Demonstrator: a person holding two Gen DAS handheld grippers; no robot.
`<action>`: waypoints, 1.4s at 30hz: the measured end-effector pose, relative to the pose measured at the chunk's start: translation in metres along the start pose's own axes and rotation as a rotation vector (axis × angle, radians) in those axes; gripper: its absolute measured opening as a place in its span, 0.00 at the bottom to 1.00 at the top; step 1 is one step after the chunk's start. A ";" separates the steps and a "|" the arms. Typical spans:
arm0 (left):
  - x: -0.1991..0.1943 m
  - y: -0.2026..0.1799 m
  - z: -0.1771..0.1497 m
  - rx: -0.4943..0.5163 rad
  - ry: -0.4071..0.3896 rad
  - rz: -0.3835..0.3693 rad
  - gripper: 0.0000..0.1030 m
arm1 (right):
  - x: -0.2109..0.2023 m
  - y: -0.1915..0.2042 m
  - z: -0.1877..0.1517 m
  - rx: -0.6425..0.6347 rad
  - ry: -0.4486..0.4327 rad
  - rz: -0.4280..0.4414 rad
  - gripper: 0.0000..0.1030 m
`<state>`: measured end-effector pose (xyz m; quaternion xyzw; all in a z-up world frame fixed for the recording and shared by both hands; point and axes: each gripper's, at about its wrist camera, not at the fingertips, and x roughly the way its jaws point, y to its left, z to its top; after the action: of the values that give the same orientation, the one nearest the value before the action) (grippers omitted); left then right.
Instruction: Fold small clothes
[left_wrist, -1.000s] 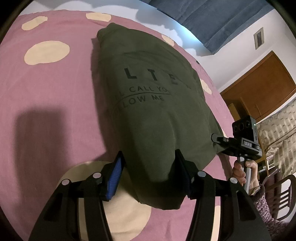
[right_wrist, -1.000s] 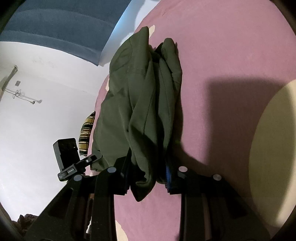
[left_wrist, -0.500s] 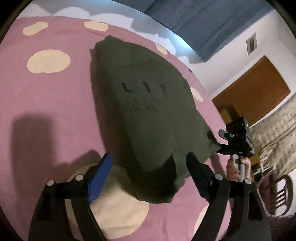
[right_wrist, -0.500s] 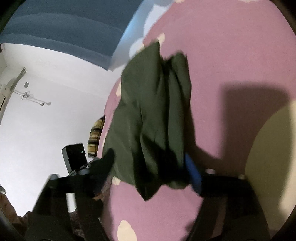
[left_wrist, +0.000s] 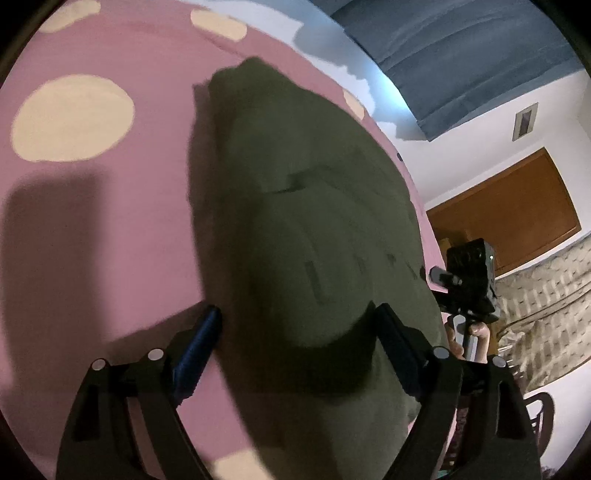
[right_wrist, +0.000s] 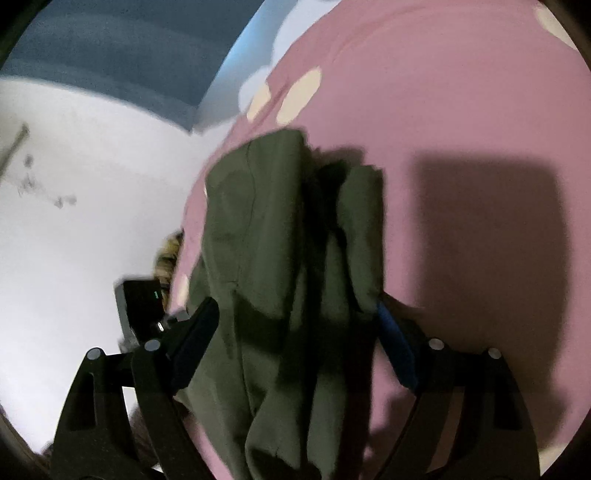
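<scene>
A dark olive green shirt (left_wrist: 314, 229) with faint dark lettering lies folded on a pink bedsheet with cream dots (left_wrist: 110, 206). In the left wrist view my left gripper (left_wrist: 299, 325) is open, its fingers spread either side of the shirt's near edge. The right gripper's body (left_wrist: 469, 280) and the hand that holds it show at the shirt's right side. In the right wrist view my right gripper (right_wrist: 295, 314) is open too, straddling the shirt's bunched folded layers (right_wrist: 280, 236). The view is blurred.
The pink sheet (right_wrist: 461, 110) stretches right and ahead of the shirt. A white wall (right_wrist: 74, 166) and blue curtain (left_wrist: 461, 48) lie beyond the bed. A brown door (left_wrist: 517, 214), a patterned cover and a dark chair (left_wrist: 532, 413) stand at the right.
Both grippers opened from shut on the shirt's near edge and released it. The shirt now lies on the sheet and both grippers have moved forward over it.
</scene>
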<state>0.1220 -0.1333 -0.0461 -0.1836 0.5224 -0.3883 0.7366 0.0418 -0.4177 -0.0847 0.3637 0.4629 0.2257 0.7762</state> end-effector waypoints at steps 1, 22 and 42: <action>0.000 -0.002 -0.002 0.007 -0.003 0.005 0.76 | 0.005 0.004 0.001 -0.024 0.019 -0.026 0.78; -0.034 -0.053 0.012 0.262 -0.093 0.292 0.44 | 0.015 0.046 -0.003 -0.126 -0.064 -0.013 0.19; -0.063 0.042 0.047 0.105 -0.153 0.288 0.49 | 0.110 0.051 0.057 -0.070 -0.022 0.059 0.23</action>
<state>0.1716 -0.0650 -0.0164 -0.0970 0.4649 -0.2904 0.8307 0.1432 -0.3304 -0.0887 0.3521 0.4354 0.2605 0.7865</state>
